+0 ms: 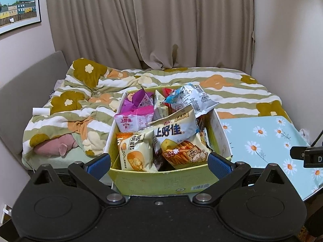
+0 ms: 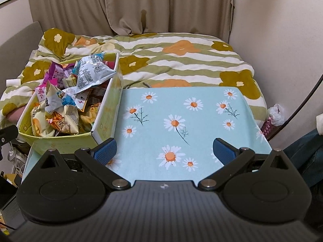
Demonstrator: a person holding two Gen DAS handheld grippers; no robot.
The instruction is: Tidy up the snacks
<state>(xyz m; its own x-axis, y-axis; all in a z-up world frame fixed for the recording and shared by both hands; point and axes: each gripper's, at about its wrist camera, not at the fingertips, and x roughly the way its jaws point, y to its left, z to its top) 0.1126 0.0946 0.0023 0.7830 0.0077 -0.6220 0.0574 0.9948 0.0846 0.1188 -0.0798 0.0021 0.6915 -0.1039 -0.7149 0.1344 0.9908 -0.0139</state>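
Both the left gripper (image 1: pixel 159 159) and right gripper (image 2: pixel 164 151) are hanging spread and empty while the overfilled yellow-green snack box (image 1: pixel 161 183) is sitting on the daisy-print table (image 2: pixel 181 121), risking the top blue-and-white packet (image 1: pixel 191 98) sliding off if nudged

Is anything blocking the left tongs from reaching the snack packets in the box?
Only the box's near wall stands in front of the open left tongs. The snack packets are heaped above its rim, uncovered, so nothing visible blocks them from above.
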